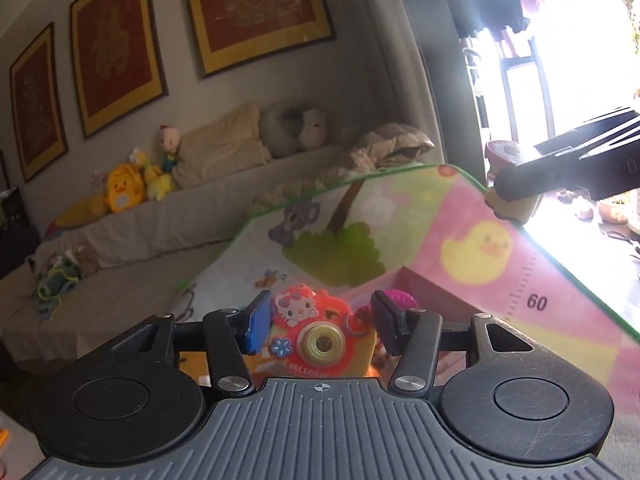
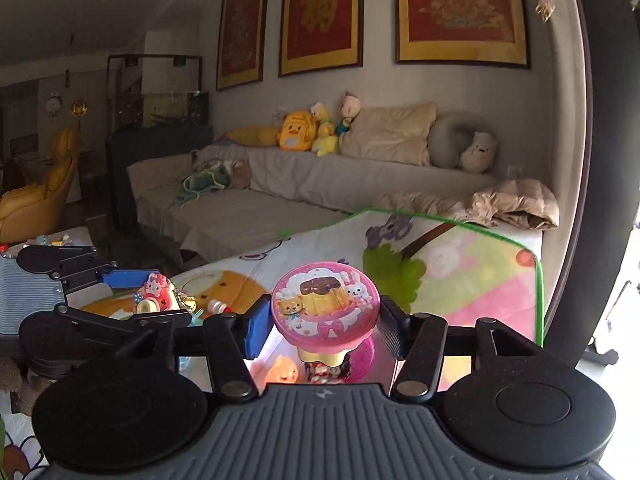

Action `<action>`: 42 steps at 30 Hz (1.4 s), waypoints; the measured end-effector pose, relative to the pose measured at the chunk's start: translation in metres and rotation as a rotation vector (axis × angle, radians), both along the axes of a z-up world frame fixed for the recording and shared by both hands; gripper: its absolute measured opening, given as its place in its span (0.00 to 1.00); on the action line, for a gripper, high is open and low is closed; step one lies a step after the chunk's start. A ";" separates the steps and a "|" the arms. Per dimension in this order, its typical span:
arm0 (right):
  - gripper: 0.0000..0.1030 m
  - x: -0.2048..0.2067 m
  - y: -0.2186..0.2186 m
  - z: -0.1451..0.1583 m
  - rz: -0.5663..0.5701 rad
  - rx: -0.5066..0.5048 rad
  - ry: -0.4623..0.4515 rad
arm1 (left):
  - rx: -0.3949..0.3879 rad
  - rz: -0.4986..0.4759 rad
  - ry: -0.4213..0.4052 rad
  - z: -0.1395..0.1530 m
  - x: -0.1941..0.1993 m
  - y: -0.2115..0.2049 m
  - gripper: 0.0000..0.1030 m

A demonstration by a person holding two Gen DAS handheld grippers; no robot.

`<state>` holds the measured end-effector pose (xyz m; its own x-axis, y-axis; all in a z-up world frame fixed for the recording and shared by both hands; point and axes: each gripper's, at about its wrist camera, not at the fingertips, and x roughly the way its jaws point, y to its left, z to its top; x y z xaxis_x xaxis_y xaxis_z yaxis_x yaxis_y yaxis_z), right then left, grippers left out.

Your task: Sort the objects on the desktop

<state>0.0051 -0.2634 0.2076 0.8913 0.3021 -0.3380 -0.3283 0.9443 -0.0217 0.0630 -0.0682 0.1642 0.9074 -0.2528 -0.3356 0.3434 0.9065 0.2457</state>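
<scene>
Sorting midway: left gripper (image 1: 318,326) pinching red plastic Hello Kitty toy camera (image 1: 316,330), right gripper (image 2: 322,326) pinching pink round-lidded toy (image 2: 325,306), both aloft above box; small items remain on cartoon-print surface (image 2: 460,272).

a cartoon play mat (image 2: 460,280) covers the table.

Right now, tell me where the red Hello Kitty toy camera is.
The red Hello Kitty toy camera sits between the left tool's fingers in the left wrist view, and appears at far left in the right wrist view, above the cartoon play mat.
</scene>
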 end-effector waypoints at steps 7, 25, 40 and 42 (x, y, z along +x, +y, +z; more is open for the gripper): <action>0.54 0.075 0.008 -0.020 -0.039 0.030 0.106 | -0.150 0.068 0.074 -0.001 0.082 0.004 0.76; 0.69 0.134 0.093 -0.090 0.015 -0.007 0.343 | -0.063 0.308 0.280 -0.127 -0.024 0.148 0.95; 0.74 0.289 0.298 -0.168 0.011 -0.025 0.524 | -0.290 0.385 0.281 -0.136 -0.028 0.218 0.98; 0.64 0.303 0.310 -0.182 0.013 -0.076 0.545 | -0.306 0.348 0.295 -0.139 -0.031 0.219 0.98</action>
